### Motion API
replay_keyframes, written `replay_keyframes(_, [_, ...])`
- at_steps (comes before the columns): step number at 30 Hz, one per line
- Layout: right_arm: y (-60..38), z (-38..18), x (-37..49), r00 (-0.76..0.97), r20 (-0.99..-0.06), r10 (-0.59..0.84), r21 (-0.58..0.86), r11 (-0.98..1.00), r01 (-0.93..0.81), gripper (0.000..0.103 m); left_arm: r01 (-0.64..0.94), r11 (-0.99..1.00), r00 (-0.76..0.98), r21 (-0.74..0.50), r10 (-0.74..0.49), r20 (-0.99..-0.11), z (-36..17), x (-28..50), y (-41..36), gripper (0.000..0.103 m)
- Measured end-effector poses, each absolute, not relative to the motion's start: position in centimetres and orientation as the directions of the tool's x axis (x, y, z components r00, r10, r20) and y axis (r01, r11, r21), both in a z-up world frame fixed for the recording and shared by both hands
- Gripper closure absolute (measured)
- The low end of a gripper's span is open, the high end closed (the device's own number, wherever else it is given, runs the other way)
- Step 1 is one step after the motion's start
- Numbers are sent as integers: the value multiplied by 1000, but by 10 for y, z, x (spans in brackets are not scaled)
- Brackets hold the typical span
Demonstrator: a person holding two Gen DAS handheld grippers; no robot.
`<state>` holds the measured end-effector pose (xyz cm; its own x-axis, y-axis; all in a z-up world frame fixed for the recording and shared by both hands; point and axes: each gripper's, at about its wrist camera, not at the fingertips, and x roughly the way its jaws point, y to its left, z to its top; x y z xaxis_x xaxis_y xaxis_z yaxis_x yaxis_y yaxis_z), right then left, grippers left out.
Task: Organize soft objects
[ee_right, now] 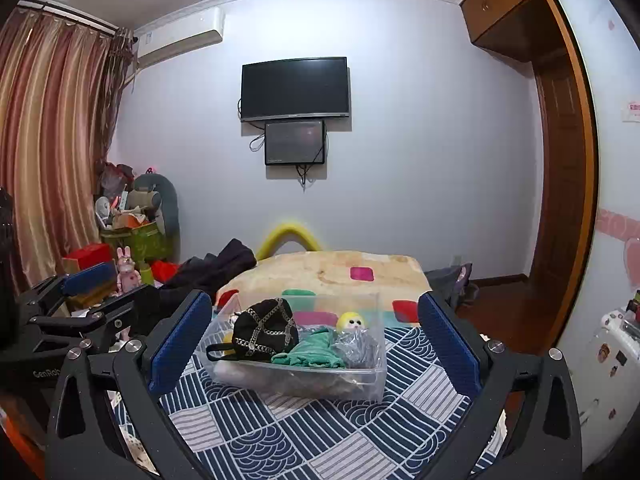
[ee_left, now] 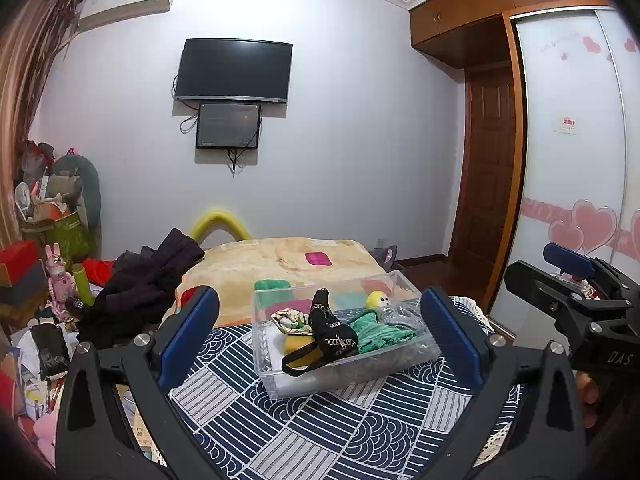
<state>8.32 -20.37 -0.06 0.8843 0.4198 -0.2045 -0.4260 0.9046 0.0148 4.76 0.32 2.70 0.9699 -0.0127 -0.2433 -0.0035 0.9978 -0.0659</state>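
Note:
A clear plastic bin (ee_left: 408, 354) (ee_right: 372, 380) stands on a blue and white patterned cloth (ee_left: 320, 428) (ee_right: 304, 432). In it lie a black chain-trimmed pouch (ee_left: 332, 332) (ee_right: 266, 330), a green-dressed doll with a yellow head (ee_left: 378, 326) (ee_right: 350, 322), a patterned cloth (ee_left: 290, 320), a yellow piece (ee_left: 298, 346) and crumpled clear wrap (ee_right: 356, 346). My left gripper (ee_left: 320, 332) is open and empty, held back from the bin. My right gripper (ee_right: 316, 344) is open and empty, also short of the bin. Each gripper shows at the edge of the other's view.
A beige blanket (ee_left: 280, 264) (ee_right: 340, 268) with coloured patches covers the bed behind the bin. Dark clothes (ee_left: 148, 280) (ee_right: 216, 268) lie heaped at its left. Cluttered boxes and toys (ee_left: 52, 240) stand far left. A wardrobe (ee_left: 572, 140) stands right.

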Motion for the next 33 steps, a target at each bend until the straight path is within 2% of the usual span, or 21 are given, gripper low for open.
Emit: replay_keyframes(33, [-204, 1, 81, 884, -201, 423, 16, 903, -428, 0, 20, 998, 970, -61, -34, -242, 32, 44, -2, 1])
